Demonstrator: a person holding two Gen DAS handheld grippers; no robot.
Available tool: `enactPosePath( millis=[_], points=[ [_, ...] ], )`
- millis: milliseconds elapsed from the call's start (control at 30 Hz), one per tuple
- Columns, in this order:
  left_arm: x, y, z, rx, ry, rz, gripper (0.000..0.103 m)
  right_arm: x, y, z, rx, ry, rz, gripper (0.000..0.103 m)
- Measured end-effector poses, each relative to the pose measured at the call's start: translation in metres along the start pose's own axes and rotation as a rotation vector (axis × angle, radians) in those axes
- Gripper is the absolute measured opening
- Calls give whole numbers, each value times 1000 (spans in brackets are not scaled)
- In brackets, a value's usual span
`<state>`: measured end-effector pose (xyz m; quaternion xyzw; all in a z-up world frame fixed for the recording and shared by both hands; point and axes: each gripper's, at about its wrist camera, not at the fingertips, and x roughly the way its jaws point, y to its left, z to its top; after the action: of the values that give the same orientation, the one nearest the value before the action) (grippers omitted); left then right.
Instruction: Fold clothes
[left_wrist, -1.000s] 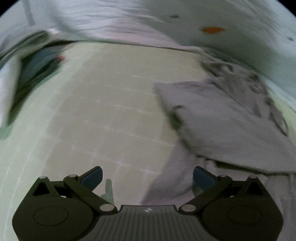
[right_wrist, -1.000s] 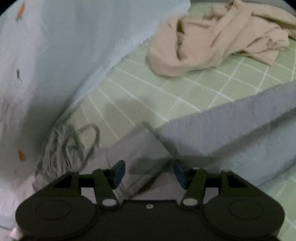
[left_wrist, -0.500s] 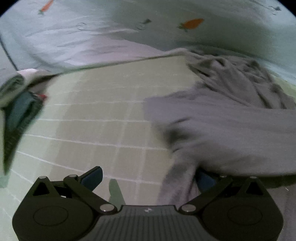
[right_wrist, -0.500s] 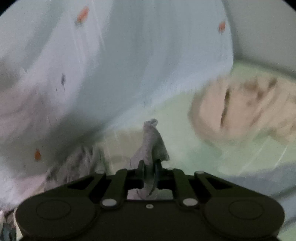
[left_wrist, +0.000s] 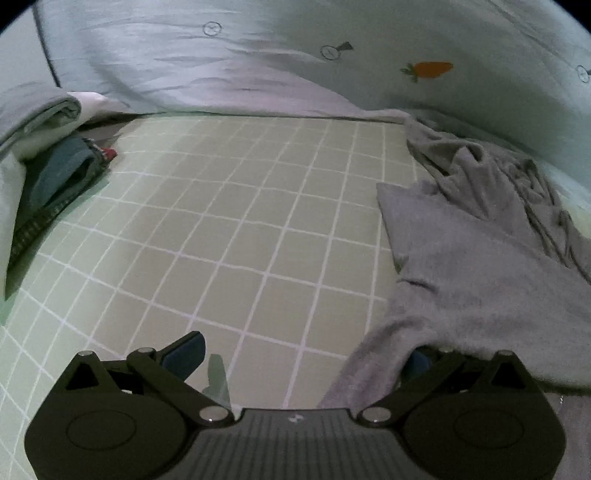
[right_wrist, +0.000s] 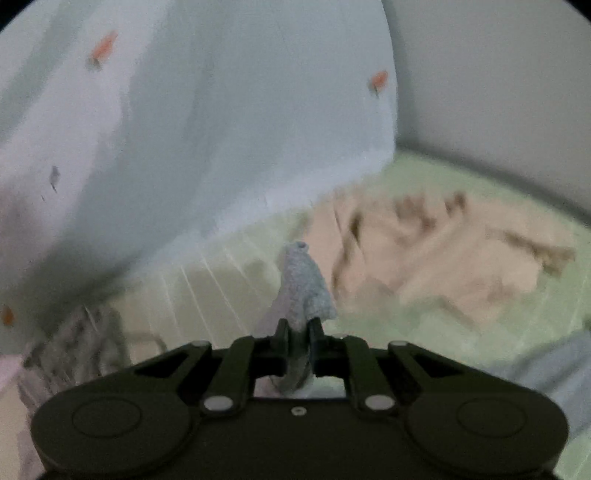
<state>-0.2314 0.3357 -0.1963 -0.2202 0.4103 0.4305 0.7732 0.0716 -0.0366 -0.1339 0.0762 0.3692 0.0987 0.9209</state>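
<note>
A grey garment (left_wrist: 480, 266) lies crumpled on the bed (left_wrist: 240, 221). The right gripper (right_wrist: 297, 332) has its jaws pinched tight on a fold of it. The left gripper (left_wrist: 306, 354) has jaws wide apart, cloth draped over one finger. A carrot-print quilt (left_wrist: 258, 66) lies behind; a beige garment (right_wrist: 443, 258) lies nearby.

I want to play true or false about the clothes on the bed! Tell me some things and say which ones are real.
1. The right tongs pinch a bit of the grey garment. True.
2. The left tongs are squeezed shut. False: they stand wide open, with grey cloth draped over one finger.
3. The bed sheet is green with white squares. True.
4. The beige clothes are folded in a neat stack. False: they lie in a crumpled heap.
5. The quilt has a carrot picture on it. True.
</note>
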Motion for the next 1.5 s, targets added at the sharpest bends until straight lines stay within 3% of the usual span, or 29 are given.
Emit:
enactPosePath(
  millis=[200, 400, 567, 700, 733, 767, 833, 867, 900, 967, 1000, 1100, 1267, 1400, 1500],
  points=[
    [-2, 9, 3, -34, 72, -56, 103, 5, 9, -16, -48, 31, -46, 12],
    [-9, 17, 2, -86, 100, -94, 103, -14, 31, -12, -64, -14, 5, 12],
    [-25, 17, 3, -53, 70, -97, 103, -36, 85, -26, -109, -27, 193, 12],
    [-36, 23, 2, -65, 59, -91, 103, -39, 145, -59, -219, 58, 388, 14],
    [-38, 25, 2, -72, 59, -83, 103, -35, 158, -70, -256, 98, 436, 23],
    [-40, 27, 1, -79, 59, -73, 103, -25, 169, -84, -298, 152, 481, 42],
    [-44, 31, 0, -85, 55, -54, 103, -7, 184, -106, -385, 252, 462, 59],
    [-48, 31, 0, -84, 49, -45, 103, -3, 188, -114, -423, 288, 441, 59],
    [-52, 32, 0, -82, 41, -36, 103, -4, 189, -117, -438, 298, 432, 62],
    [-59, 31, 0, -76, 24, -25, 103, -13, 178, -112, -423, 269, 437, 89],
    [-61, 29, 1, -74, 21, -22, 103, -18, 172, -108, -413, 252, 441, 94],
    [-64, 17, 2, -63, 17, -24, 103, -28, 147, -93, -393, 197, 400, 97],
    [-64, -20, 7, -12, 18, -88, 103, -17, 92, -68, -317, 152, 241, 100],
    [-59, -66, 15, 96, 14, -151, 103, 4, 55, -61, -305, 151, 113, 100],
    [-55, -101, 21, 187, -4, -184, 103, 24, 36, -63, -252, 175, 79, 100]
  ],
)
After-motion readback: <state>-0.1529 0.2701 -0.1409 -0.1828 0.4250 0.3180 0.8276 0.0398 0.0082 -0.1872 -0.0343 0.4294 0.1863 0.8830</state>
